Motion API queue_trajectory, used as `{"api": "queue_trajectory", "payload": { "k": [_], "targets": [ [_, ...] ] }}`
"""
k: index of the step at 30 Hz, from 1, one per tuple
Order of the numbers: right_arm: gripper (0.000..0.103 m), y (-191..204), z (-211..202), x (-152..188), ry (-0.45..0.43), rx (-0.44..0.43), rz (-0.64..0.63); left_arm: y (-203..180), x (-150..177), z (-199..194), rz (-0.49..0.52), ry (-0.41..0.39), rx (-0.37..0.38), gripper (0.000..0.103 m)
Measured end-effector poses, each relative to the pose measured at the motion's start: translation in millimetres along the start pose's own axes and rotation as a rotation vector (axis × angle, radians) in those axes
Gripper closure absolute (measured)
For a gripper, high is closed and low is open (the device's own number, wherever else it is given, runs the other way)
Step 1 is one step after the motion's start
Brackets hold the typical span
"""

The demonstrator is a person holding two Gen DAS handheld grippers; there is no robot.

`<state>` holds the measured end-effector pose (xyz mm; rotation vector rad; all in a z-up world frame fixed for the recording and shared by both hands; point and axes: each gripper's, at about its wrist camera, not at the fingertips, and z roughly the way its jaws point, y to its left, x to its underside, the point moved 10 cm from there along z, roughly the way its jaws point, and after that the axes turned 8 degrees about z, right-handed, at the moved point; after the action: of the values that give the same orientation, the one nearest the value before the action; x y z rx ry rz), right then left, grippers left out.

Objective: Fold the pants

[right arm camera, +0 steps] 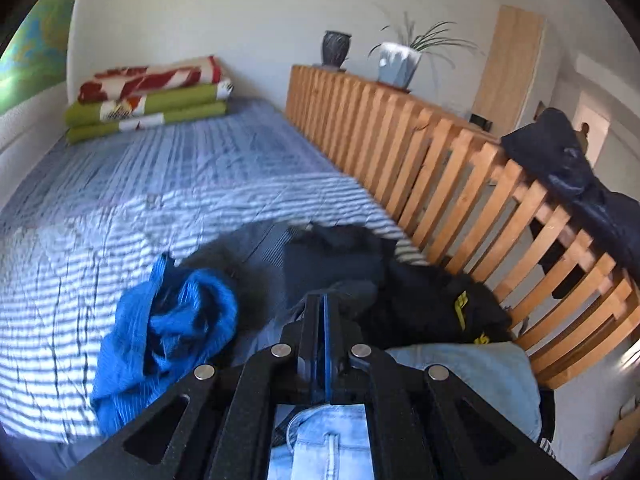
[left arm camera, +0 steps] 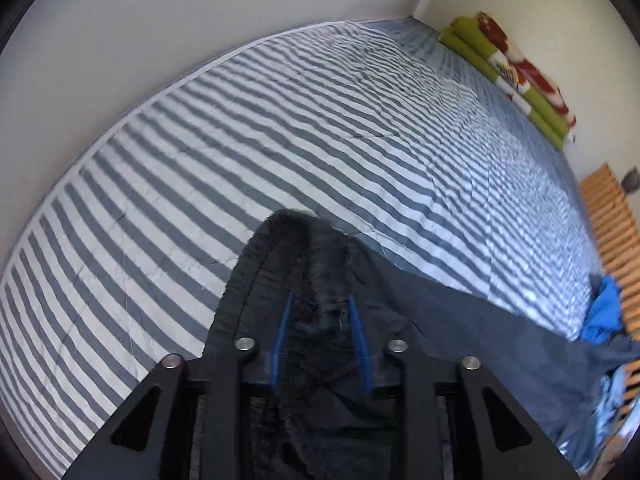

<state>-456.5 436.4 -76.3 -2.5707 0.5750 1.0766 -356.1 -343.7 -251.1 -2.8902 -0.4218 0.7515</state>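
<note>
The left tongs (left arm camera: 320, 332) clench a thick bunched roll of dark fabric, apparently the gathered waistband of the dark pants (left arm camera: 460, 320), which arches up ahead of the blue pads and trails away to the right as a taut dark sheet; the grip looks chosen to carry one end of the garment out over open bedding so it can be spread flat for folding. The right tongs (right arm camera: 322, 320) are clamped shut, blue pads pressed together, with dark grey cloth gathered at their tips; whether that cloth is actually pinched I cannot tell, though it is probably the other end of the same pants. Just left of the right tongs lies a crumpled blue garment (right arm camera: 168, 332), to their right a black garment with yellow lettering (right arm camera: 440, 304), and beneath them light blue jeans (right arm camera: 328, 448). All of it rests on a bed under a grey-and-white striped cover (left arm camera: 240, 152). Farther ahead sits a stack of folded green and red blankets (right arm camera: 148, 96) against the white wall, and a slatted wooden rail (right arm camera: 440, 160) runs along the right, carrying a potted plant (right arm camera: 400, 60), a dark vase (right arm camera: 336, 48) and a draped dark jacket (right arm camera: 568, 168).
</note>
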Motion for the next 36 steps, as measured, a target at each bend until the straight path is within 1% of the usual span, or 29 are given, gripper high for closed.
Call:
{"api": "queue_trajectory", "payload": {
  "k": [1,3,5,7,8,9,10,11,12,13,14,15,16,17,18,19,20,21,24,25,28,30,31,33,34,35,36],
  "targets": [
    [0.101,2,2,5,0.002,0.001,-0.019,-4,0,-4,0.014,-0.016,0.002,0.097],
    [0.101,4,1,8,0.0,-0.012,-0.043,-2,-5,-17,-0.019,-0.044,0.045,0.097],
    [0.101,2,-1,-4,-0.029,-0.012,-0.048,10,-18,-35,-0.069,-0.092,0.075,0.097],
    [0.101,4,3,-16,-0.056,0.003,-0.064,20,-29,-46,-0.094,-0.113,0.077,0.097],
    [0.101,7,5,-20,-0.052,0.004,-0.083,23,-33,-48,-0.097,-0.114,0.066,0.097],
    [0.098,12,7,-20,-0.023,-0.009,-0.114,24,-35,-49,-0.09,-0.112,0.051,0.097],
    [0.088,15,8,-17,0.006,-0.009,-0.139,24,-35,-49,-0.079,-0.109,0.037,0.097],
    [0.076,13,4,-18,0.002,-0.006,-0.142,23,-34,-50,-0.072,-0.106,0.036,0.097],
    [0.071,14,-3,-14,-0.015,-0.014,-0.151,22,-32,-49,-0.068,-0.104,0.039,0.097],
    [0.062,17,-10,-8,-0.022,-0.035,-0.173,21,-30,-47,-0.065,-0.102,0.036,0.097],
    [0.058,19,-19,1,-0.018,-0.059,-0.187,20,-28,-46,-0.063,-0.1,0.031,0.097],
    [0.058,23,-30,15,-0.002,-0.111,-0.185,19,-26,-45,-0.061,-0.099,0.029,0.097],
    [0.058,32,-42,31,0.02,-0.18,-0.192,17,-25,-45,-0.057,-0.098,0.03,0.097],
    [0.058,47,-53,51,0.051,-0.254,-0.229,15,-24,-44,-0.051,-0.098,0.027,0.097],
    [0.058,69,-69,80,0.078,-0.325,-0.306,14,-22,-44,-0.046,-0.1,0.022,0.097],
    [0.058,87,-81,101,0.085,-0.374,-0.371,13,-20,-44,-0.042,-0.104,0.019,0.097],
    [0.058,115,-96,135,0.096,-0.438,-0.486,13,-20,-45,-0.043,-0.108,0.021,0.097],
    [0.058,138,-106,164,0.109,-0.478,-0.585,12,-20,-47,-0.046,-0.114,0.025,0.097],
    [0.058,196,-126,237,0.126,-0.564,-0.802,12,-20,-50,-0.065,-0.124,0.034,0.097],
    [0.058,211,-129,253,0.128,-0.58,-0.842,12,-19,-52,-0.067,-0.127,0.037,0.097],
    [0.057,248,-125,290,0.156,-0.611,-0.919,14,-18,-59,-0.06,-0.136,0.047,0.097],
    [0.056,262,-123,301,0.159,-0.618,-0.951,17,-18,-65,-0.066,-0.145,0.06,0.097],
    [0.056,267,-121,305,0.157,-0.607,-0.968,18,-18,-68,-0.071,-0.148,0.069,0.097],
    [0.06,272,-116,309,0.157,-0.583,-1.02,20,-19,-73,-0.077,-0.153,0.087,0.097],
    [0.083,273,-114,306,0.157,-0.573,-1.027,20,-20,-75,-0.075,-0.156,0.094,0.097],
    [0.101,271,-114,298,0.172,-0.57,-1.012,20,-21,-77,-0.07,-0.16,0.096,0.097],
    [0.103,271,-116,283,0.177,-0.587,-0.964,19,-21,-80,-0.065,-0.165,0.099,0.097]
  ]
}}
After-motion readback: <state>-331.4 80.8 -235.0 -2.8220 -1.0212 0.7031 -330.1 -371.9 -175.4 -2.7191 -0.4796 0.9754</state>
